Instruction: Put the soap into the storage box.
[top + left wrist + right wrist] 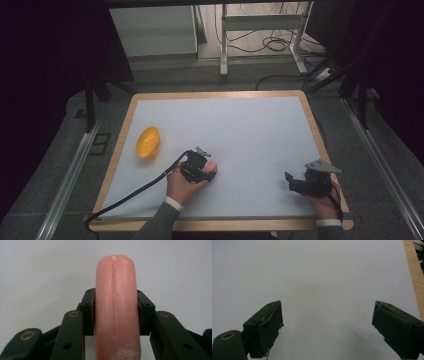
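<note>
The left claw (209, 172) is clamped on a pink sausage (116, 307). In the left gripper view both pads press flat against the sausage's sides, and the sausage runs straight out between the jaws, its rounded tip extending beyond the pad ends over the white table (37, 270). A pale seam runs along its top, and a whitish scuff marks the end nearest the camera. In the high view the sausage (212, 166) shows as a small pink patch at the front of the left claw, low over the table near its middle. A black cable (135, 192) trails from this claw back toward the table's near left corner. A yellow bowl (148, 142) lies tipped on its side to the left of the left claw and a little farther away, well apart from it. The right claw (289, 181) stands wide open with nothing between its jaws; in the right gripper view the two pads (270, 328) are far apart over bare white surface. It rests low near the table's right side, well apart from the left claw, with the wooden rim (414, 277) to its right.
</note>
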